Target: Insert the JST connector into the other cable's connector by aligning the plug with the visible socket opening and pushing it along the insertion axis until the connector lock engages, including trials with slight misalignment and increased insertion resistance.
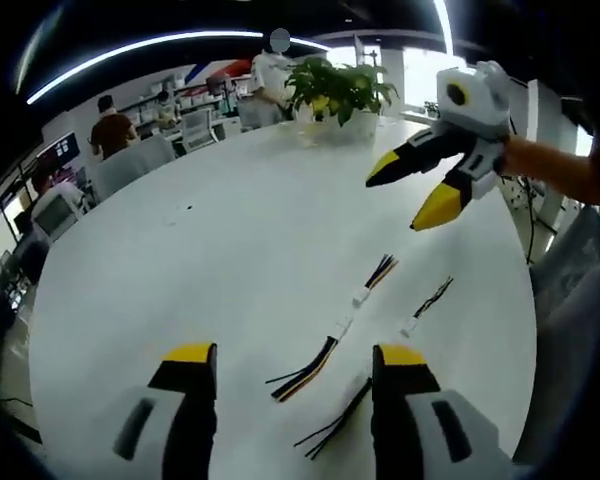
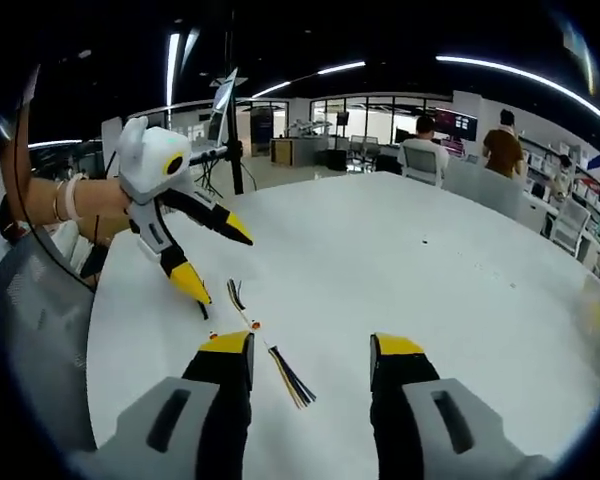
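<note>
Two wire pairs lie on the white round table [image 1: 230,230]. One pair has coloured wires [image 1: 383,268] ending in a small white JST connector [image 1: 361,297], close to a second white connector [image 1: 341,326] with dark and orange wires [image 1: 305,372]. Beside it lie black wires with a white connector [image 1: 408,326] and more black wires [image 1: 332,428] near my jaw. My left gripper [image 1: 295,355] is open and holds nothing, short of the cables. My right gripper [image 1: 396,203] hovers open above them. In the right gripper view the cable [image 2: 270,355] lies before my right gripper [image 2: 310,345], with the left gripper [image 2: 225,268] open beyond it.
A potted plant [image 1: 340,90] stands at the table's far edge. Office chairs [image 1: 130,165] and desks ring the table, with people [image 2: 503,150] in the background. A person's arm [image 1: 560,165] carries the right gripper. The table edge [image 1: 530,300] runs close to the cables.
</note>
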`<state>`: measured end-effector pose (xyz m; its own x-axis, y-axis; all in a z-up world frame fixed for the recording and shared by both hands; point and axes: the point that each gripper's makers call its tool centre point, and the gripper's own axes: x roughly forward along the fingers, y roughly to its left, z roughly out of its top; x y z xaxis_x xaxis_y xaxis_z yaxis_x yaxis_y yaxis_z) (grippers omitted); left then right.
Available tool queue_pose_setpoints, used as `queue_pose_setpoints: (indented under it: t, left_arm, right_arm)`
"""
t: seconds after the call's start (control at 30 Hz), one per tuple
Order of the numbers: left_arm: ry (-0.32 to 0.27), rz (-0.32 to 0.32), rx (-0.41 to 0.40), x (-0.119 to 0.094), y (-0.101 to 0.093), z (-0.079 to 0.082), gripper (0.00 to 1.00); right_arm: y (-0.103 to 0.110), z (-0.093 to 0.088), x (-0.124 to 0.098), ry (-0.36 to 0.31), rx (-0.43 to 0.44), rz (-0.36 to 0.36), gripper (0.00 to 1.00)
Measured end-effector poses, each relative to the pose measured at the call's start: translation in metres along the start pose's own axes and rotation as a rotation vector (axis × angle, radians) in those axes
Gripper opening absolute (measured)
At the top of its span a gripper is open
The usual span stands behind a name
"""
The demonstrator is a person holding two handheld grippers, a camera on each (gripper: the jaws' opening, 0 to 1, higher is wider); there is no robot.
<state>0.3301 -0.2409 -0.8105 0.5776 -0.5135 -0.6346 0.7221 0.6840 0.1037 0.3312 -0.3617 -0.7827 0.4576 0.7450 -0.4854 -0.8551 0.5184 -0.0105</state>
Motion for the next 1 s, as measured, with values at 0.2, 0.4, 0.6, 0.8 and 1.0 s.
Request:
queue_pose_setpoints:
  t: [0.2, 0.4, 0.6, 0.8, 1.0]
  left_arm:
    - [-0.007, -0.033, 0.018, 0.01, -0.004, 0.0, 0.58]
    - [-0.028, -0.067, 0.023, 0.018, -0.011, 0.0, 0.57]
    - [-0.083, -0.112, 0.039, 0.021, -0.018, 0.004, 0.53]
    - [-0.094, -0.145, 0.036, 0.024, -0.019, 0.003, 0.48]
    - [-0.132, -0.208, 0.095, 0.027, -0.021, 0.006, 0.41]
  right_arm:
    - [0.002, -0.007, 0.01, 0.005, 0.002, 0.023, 0.42]
    - [0.001, -0.011, 0.015, -0.012, -0.007, 0.037, 0.37]
    - [0.001, -0.009, 0.014, -0.053, -0.001, 0.036, 0.33]
    - [0.006, -0.013, 0.018, -0.057, -0.011, 0.06, 0.29]
    - [0.016, -0.014, 0.025, -0.07, -0.043, 0.119, 0.22]
